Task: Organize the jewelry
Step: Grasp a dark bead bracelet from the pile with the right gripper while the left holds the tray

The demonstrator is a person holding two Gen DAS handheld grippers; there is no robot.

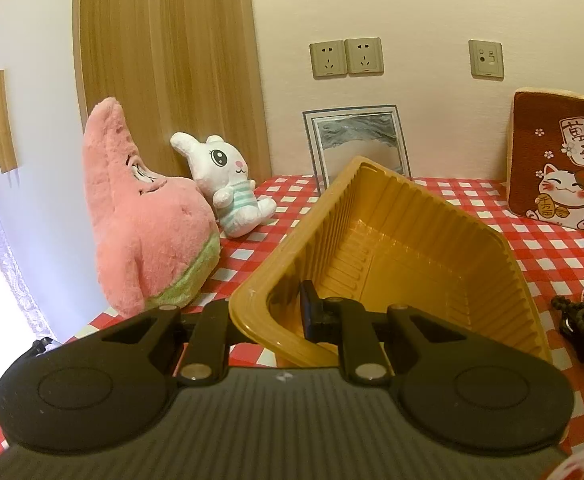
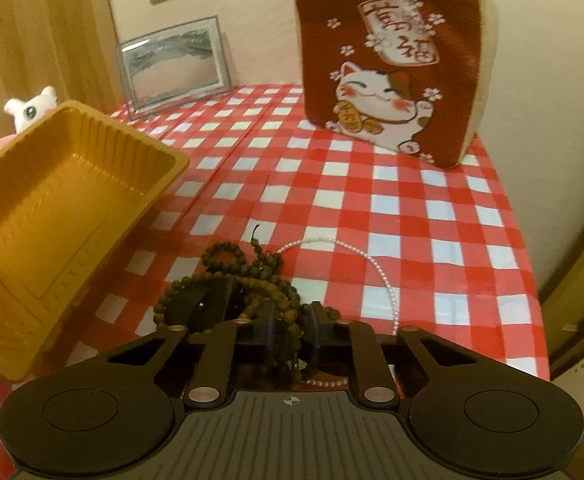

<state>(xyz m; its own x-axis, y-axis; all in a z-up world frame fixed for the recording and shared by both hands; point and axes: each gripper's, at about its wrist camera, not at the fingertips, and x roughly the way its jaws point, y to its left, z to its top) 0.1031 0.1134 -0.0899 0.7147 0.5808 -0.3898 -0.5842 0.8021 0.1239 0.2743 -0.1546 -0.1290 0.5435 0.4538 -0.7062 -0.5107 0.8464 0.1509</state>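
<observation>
Left hand-held gripper [image 1: 292, 314] clamps tilted gold plastic tray [image 1: 391, 240] rim; right hand-held gripper [image 2: 290, 330] pinches dark bead strands [image 2: 252, 276] on table [image 2: 411, 220].

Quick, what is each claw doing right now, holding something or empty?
Left claw: closed on the rim of the yellow tray.
Right claw: closed on the dark bead string.

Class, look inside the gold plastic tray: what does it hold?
The gold plastic tray shows only its bare ribbed floor, no jewelry. The left gripper holds its near rim, and its fingers cover a small patch there.
</observation>
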